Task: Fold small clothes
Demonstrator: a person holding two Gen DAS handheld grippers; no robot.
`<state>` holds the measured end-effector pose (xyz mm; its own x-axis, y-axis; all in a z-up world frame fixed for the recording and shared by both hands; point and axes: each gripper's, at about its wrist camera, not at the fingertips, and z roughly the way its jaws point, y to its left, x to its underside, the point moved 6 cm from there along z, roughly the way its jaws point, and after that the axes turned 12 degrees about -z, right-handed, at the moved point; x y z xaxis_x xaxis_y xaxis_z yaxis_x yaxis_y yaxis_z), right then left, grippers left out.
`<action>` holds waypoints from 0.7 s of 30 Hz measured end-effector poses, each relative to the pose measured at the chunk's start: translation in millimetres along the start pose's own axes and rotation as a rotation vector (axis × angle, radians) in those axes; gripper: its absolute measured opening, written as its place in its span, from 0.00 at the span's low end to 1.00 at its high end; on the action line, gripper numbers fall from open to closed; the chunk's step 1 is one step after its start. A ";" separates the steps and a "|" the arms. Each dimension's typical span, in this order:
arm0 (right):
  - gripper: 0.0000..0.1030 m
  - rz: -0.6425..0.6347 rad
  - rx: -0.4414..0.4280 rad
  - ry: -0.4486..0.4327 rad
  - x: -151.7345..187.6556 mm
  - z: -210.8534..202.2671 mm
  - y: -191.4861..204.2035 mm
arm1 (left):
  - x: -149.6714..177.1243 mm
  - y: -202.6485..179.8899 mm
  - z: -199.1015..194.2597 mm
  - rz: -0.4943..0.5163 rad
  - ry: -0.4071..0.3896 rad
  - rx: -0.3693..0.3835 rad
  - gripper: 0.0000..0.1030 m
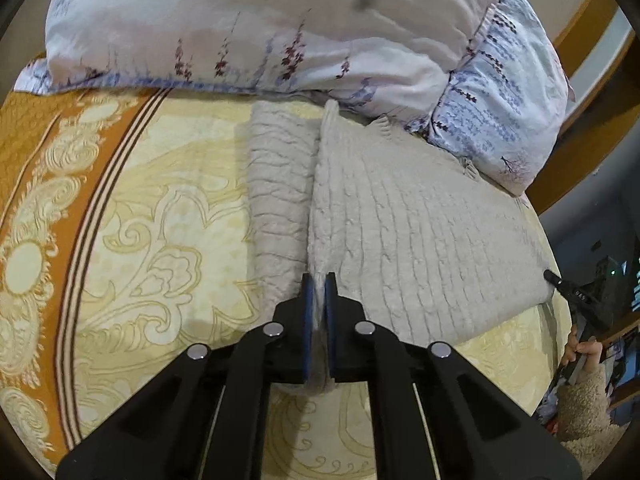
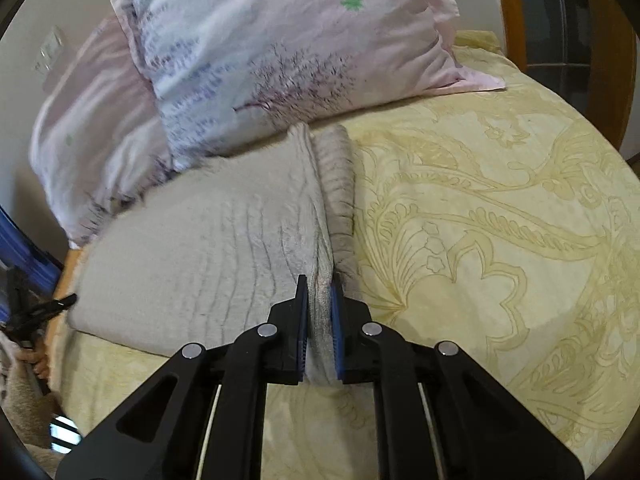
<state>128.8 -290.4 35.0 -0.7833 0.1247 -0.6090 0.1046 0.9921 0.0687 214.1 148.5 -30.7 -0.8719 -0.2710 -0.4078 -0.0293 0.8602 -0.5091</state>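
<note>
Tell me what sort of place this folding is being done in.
Most likely a bedroom: the grey knitted garment lies on a bed with a cream and orange patterned bedspread, pale floral pillows sit behind it, and a curved wooden bed frame edges it.

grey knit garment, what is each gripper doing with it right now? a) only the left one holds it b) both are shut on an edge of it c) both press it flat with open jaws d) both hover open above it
b: the left gripper and the right gripper each pinch an edge of the grey knit garment between blue pads.
</note>
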 end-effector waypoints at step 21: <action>0.45 -0.165 -0.035 -0.049 -52.2 39.9 79.2 | -22.2 -84.3 9.7 0.174 -0.129 -0.039 0.66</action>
<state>202.4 -218.7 40.7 -0.7573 -0.0401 -0.6518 -0.0453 0.9989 -0.0087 240.6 77.8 13.9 -0.7955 -0.1679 -0.5822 0.0954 0.9141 -0.3940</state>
